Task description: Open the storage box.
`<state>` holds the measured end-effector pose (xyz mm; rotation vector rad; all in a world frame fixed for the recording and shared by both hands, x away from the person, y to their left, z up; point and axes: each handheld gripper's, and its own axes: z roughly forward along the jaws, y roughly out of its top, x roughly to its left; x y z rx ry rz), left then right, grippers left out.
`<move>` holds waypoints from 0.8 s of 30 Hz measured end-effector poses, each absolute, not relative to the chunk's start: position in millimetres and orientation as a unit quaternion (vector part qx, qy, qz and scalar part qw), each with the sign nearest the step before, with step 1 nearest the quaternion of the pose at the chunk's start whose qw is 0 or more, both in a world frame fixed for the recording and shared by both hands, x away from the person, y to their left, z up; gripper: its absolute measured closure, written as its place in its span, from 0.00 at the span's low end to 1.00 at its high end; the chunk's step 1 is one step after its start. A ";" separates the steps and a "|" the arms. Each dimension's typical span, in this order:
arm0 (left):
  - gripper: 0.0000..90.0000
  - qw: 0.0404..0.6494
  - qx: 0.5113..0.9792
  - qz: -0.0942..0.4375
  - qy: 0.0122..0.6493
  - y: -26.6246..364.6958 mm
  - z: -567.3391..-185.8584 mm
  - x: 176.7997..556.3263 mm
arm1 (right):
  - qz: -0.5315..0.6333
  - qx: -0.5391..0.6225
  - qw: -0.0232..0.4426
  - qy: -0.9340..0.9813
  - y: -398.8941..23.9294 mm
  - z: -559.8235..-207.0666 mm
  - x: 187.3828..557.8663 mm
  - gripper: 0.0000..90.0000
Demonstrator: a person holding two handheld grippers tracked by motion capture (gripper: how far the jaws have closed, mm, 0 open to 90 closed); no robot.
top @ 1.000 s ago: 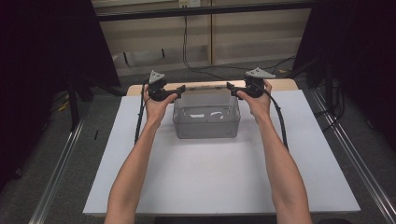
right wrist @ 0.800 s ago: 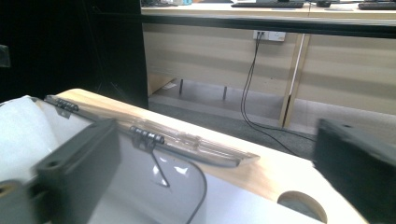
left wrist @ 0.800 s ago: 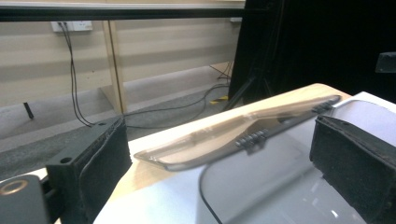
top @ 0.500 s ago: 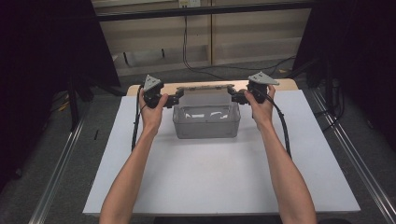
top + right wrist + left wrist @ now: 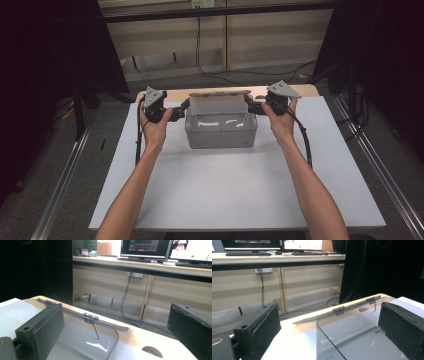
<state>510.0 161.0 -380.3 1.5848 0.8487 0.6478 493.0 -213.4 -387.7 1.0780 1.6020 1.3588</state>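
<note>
1 clear plastic box (image 5: 221, 131) with hinged lid (image 5: 220, 99) raised, at back-centre of white desk (image 5: 235, 190). 2 tools: left tool (image 5: 183, 107) and right tool (image 5: 250, 105) flanking lid's ends, both spread wide, gripping nothing; right just widened.
</note>
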 end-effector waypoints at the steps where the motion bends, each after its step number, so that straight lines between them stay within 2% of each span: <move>1: 0.04 0.577 0.675 0.279 0.365 162.1 -380.8 508.1 | 0.535 0.419 0.381 0.627 -213.2 -387.1 491.0 0.00; 24: 0.04 0.579 0.653 0.304 0.381 189.4 -390.7 459.9 | 0.525 0.414 0.407 0.623 -219.6 -384.8 447.6 0.00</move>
